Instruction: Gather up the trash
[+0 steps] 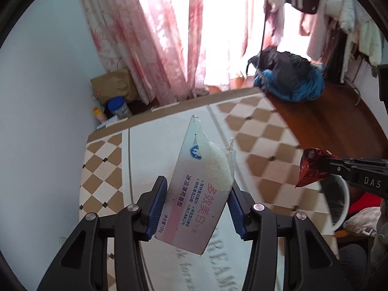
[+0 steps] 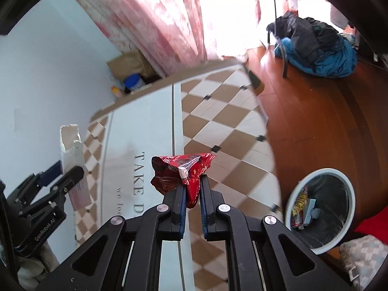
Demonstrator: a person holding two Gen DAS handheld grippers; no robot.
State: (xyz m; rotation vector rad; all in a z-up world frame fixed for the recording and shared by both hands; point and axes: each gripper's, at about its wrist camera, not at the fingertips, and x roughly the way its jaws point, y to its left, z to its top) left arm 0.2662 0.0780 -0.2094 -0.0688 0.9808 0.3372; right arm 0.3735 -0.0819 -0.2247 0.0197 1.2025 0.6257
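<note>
Right tongs (image 2: 192,191): clamped on crumpled red snack wrapper (image 2: 181,172), held over the desk (image 2: 218,126). Waste bin (image 2: 322,208): on the floor, lower right, nearer this hand. Left tongs (image 1: 197,201): gripping torn toothpaste box (image 1: 198,194), long axis pointing forward.

We're looking into a home bedroom: pink floral curtains (image 1: 150,36) are glowing at the far window, clothes (image 1: 339,17) are hanging at the far right, a checkered bedspread (image 2: 218,126) is lying near, beside a wooden floor (image 2: 315,111).
</note>
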